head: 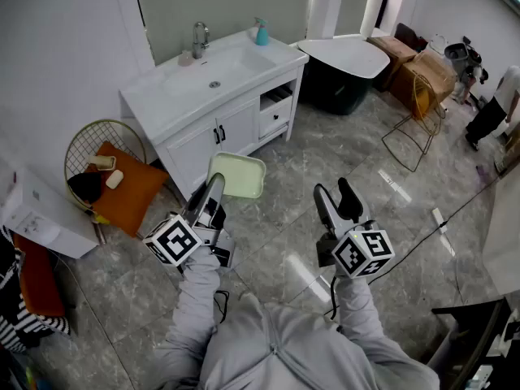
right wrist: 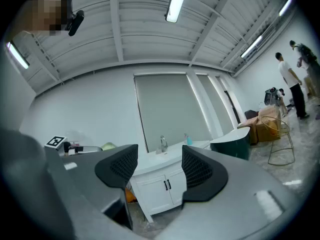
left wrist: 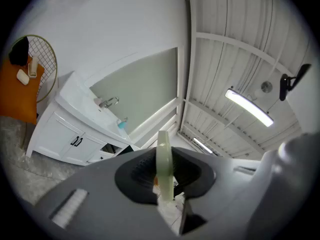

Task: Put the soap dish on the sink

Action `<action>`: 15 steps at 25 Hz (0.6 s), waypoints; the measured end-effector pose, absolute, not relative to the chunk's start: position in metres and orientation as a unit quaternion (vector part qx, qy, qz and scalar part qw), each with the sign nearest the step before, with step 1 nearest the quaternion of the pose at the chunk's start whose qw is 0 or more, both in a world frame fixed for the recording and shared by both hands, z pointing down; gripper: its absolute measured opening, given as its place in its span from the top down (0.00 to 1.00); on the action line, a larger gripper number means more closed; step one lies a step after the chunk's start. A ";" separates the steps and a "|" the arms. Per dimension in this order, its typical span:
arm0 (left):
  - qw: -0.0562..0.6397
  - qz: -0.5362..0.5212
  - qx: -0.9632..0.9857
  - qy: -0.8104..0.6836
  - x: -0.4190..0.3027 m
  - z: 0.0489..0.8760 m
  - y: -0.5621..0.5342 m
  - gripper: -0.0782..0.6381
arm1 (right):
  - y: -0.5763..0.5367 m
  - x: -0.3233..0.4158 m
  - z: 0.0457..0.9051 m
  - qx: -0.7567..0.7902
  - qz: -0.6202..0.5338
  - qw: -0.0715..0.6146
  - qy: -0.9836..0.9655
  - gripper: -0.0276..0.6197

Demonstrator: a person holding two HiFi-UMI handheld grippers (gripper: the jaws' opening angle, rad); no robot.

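The head view shows the pale green soap dish [head: 237, 175] as a broad rounded rectangle, its hollow face turned up to the camera. It hangs over the marble floor [head: 325, 149] in front of the white sink [head: 213, 75], near the cabinet doors and well short of the counter [head: 166, 96]. The left hand-held gripper [head: 213, 188] grips it by the edge farthest from the sink, and its body reaches out toward the cabinet. Its longer side seems to run across the jaws, roughly parallel to the sink front.

In the left gripper view the soap dish [left wrist: 164, 159] appears only edge-on, a thin strip clamped between the black ribbed pads [left wrist: 137, 171] of the left hand-held gripper [left wrist: 164, 178].

The right hand-held gripper [head: 334, 190] is beside the left one, farther from the sink. Its own view shows the right hand-held gripper [right wrist: 159, 168] with jaws apart and nothing between them, with the sink [right wrist: 165, 159] and faucet [right wrist: 163, 144] beyond the gap. Only that view shows people [right wrist: 290, 81] standing far to the right of the sink.

A teal dispenser bottle [head: 262, 32] stands on the counter at the back, right of the faucet. Black-and-white square markers cover each gripper's cube [head: 173, 240].
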State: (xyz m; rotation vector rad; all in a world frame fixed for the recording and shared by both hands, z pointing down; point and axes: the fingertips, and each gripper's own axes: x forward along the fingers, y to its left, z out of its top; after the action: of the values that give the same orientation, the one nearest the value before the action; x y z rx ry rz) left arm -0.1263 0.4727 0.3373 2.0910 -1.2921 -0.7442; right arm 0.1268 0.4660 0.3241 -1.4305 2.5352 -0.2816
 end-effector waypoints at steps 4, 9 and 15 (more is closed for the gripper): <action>0.283 -0.274 0.779 -0.487 -0.129 0.339 0.470 0.73 | 0.461 0.125 0.325 -0.486 -0.099 0.107 0.861 0.53; 0.282 -0.279 0.778 -0.487 -0.130 0.339 0.468 0.73 | 0.459 0.125 0.327 -0.485 -0.099 0.108 0.862 0.53; 0.288 -0.277 0.775 -0.490 -0.134 0.343 0.463 0.73 | 0.453 0.121 0.327 -0.483 -0.105 0.117 0.861 0.53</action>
State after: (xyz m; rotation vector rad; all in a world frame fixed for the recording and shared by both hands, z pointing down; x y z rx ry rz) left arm -0.1342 0.4632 0.3432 2.0701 -1.3075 -0.7385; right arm 0.1211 0.4531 0.3273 -1.4149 2.5204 -0.3065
